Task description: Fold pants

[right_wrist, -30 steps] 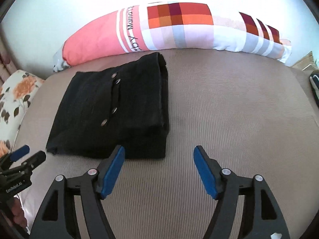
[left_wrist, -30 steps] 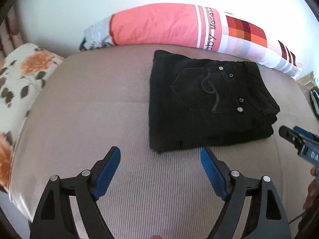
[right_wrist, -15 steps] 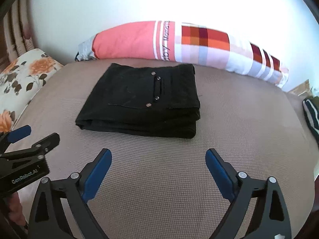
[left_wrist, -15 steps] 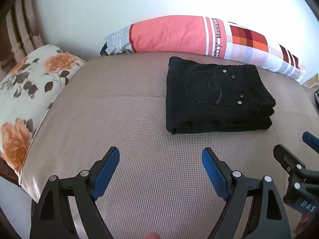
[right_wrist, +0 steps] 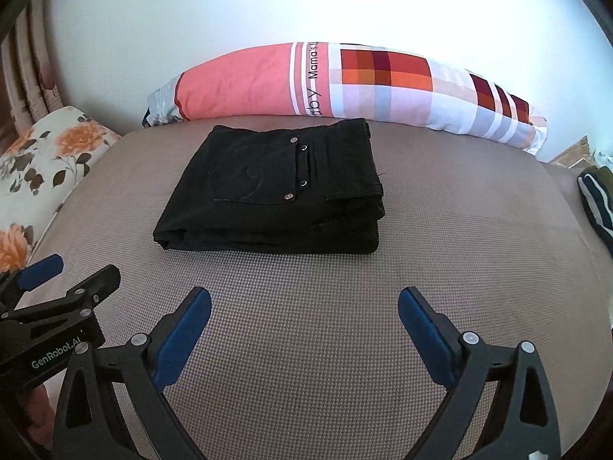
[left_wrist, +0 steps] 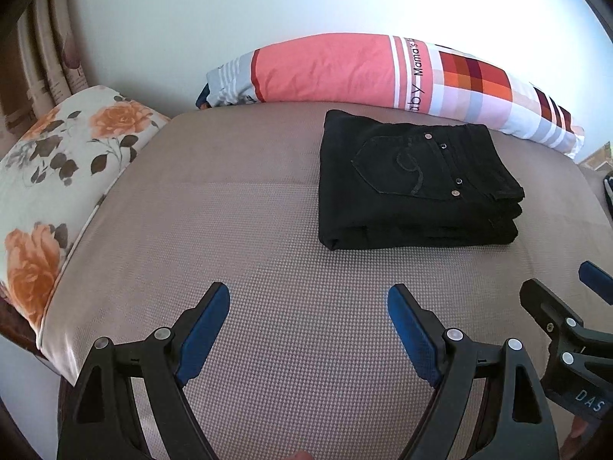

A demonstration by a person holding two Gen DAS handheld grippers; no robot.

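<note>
In the left wrist view, the black folded pants (left_wrist: 413,188) lay on the bed (left_wrist: 237,237) at about one o'clock from the left gripper (left_wrist: 308,326), whose jaws stood apart and empty; their long axis ran across the view. The right gripper (left_wrist: 574,306) showed at four o'clock.

In the right wrist view, the pants sat at eleven o'clock from the right gripper, jaws apart, about as near to either. Against the earlier frames both grippers had drawn back; the pants looked smaller and untouched.
</note>
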